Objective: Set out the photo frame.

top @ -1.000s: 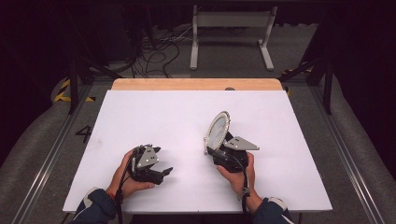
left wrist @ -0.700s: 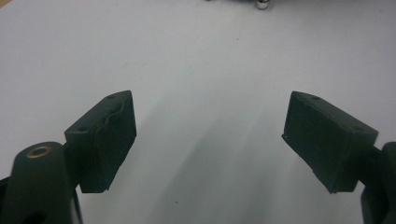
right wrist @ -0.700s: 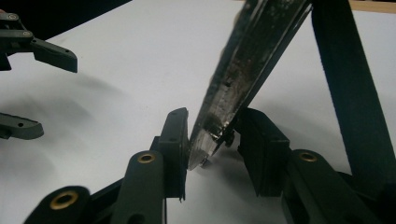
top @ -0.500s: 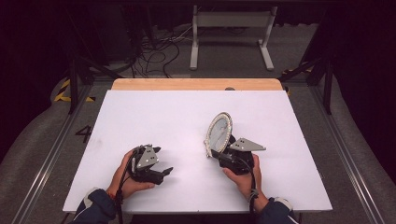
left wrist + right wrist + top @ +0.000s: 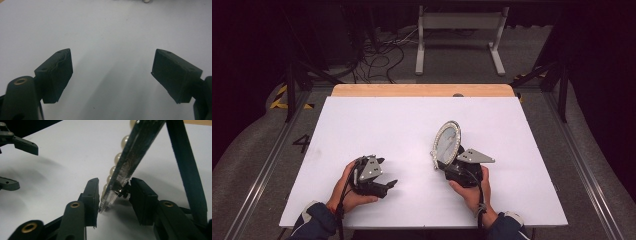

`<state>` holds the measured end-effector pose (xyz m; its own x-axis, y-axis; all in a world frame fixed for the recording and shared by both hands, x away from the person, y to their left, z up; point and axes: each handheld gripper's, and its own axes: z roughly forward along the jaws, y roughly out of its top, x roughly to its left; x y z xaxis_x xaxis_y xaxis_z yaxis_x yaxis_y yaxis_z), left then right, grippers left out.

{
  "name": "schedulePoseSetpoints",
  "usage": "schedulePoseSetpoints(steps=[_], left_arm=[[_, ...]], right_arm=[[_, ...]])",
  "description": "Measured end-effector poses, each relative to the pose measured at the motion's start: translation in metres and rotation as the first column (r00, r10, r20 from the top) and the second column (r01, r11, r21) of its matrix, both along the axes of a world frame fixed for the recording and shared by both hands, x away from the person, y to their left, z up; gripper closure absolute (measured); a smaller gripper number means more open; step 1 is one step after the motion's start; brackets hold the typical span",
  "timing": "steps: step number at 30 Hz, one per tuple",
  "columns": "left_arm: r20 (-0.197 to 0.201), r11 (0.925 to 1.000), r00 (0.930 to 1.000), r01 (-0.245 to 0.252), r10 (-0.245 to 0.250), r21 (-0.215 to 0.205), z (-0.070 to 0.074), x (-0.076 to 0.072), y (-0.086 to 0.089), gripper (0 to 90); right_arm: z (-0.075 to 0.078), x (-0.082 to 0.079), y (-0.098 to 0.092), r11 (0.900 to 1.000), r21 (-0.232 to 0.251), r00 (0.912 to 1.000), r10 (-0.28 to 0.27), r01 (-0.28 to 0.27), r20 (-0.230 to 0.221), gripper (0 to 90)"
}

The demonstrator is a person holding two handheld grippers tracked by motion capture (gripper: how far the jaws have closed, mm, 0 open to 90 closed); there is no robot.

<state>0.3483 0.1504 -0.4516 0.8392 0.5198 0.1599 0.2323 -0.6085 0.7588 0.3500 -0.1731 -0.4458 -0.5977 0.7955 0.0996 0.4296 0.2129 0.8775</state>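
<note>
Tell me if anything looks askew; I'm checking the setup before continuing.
The pearl-rimmed oval mirror stands on edge, tilted, between the right gripper jaws, which have just been opening. Its stand leg is splayed.

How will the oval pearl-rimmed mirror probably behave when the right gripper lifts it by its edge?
The mirror looks stiff, a flat plate seen edge-on in the right gripper view. It stands tilted on a black stand, so it may tip easily. The right gripper has only its thin lower edge between the fingers, and the rounded pearls probably make the grip slippery.
</note>
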Motion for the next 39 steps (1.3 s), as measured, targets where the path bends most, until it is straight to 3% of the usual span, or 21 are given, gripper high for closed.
schedulePoseSetpoints(steps=[8, 13, 39], left_arm=[[-0.008, 1.0, 0.9999, 0.008, -0.008, -0.005, -0.001, -0.001, -0.002, 17.4], [-0.01, 0.9999, 0.9999, 0.01, -0.01, -0.002, -0.001, -0.001, -0.002, 17.4], [-0.012, 0.9997, 0.9997, 0.024, -0.024, 0.001, 0.0, -0.002, -0.002, 17.3]], right_arm=[[-0.006, 0.004, 0.008, 0.999, 0.024, 0.9992, -0.037, 0.037, -0.018, 63.8], [-0.006, 0.005, 0.007, 0.999, 0.027, 0.9993, -0.028, 0.029, -0.026, 64.4], [0.0, 0.004, -0.009, 0.996, 0.034, 0.9901, 0.086, -0.083, -0.111, 75.2]])
